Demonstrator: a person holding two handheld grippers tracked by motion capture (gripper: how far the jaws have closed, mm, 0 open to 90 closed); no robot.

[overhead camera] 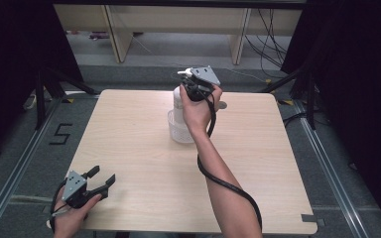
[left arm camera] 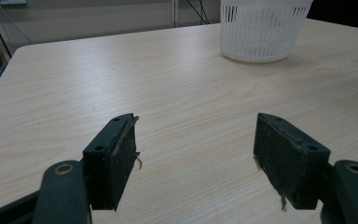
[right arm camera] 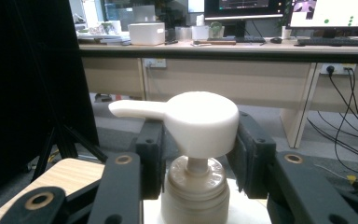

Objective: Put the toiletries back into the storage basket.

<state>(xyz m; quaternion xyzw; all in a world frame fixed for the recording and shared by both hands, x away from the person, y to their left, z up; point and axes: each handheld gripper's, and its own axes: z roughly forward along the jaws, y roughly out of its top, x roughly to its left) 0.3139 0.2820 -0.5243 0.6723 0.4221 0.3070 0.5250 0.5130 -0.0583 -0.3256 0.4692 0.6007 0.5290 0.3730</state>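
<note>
A white pump bottle [overhead camera: 178,102] stands upright in a small white slotted basket [overhead camera: 180,133] near the table's far middle. My right gripper [overhead camera: 192,85] reaches it from the near side, and its jaws clamp the pump head [right arm camera: 200,122] on both sides, with the spout pointing left in the right gripper view. The bottle's neck and collar [right arm camera: 195,184] sit just below the pads. My left gripper [overhead camera: 102,178] rests at the table's near left corner, held in a hand, jaws wide open with nothing between them [left arm camera: 196,140]. The basket [left arm camera: 261,32] shows far ahead of it.
The light wooden table [overhead camera: 144,163] stretches between the two grippers. A black cable [overhead camera: 228,183] trails along the right forearm. Dark tripod legs [overhead camera: 54,84] stand off the table's far left corner, and desks with monitors sit beyond.
</note>
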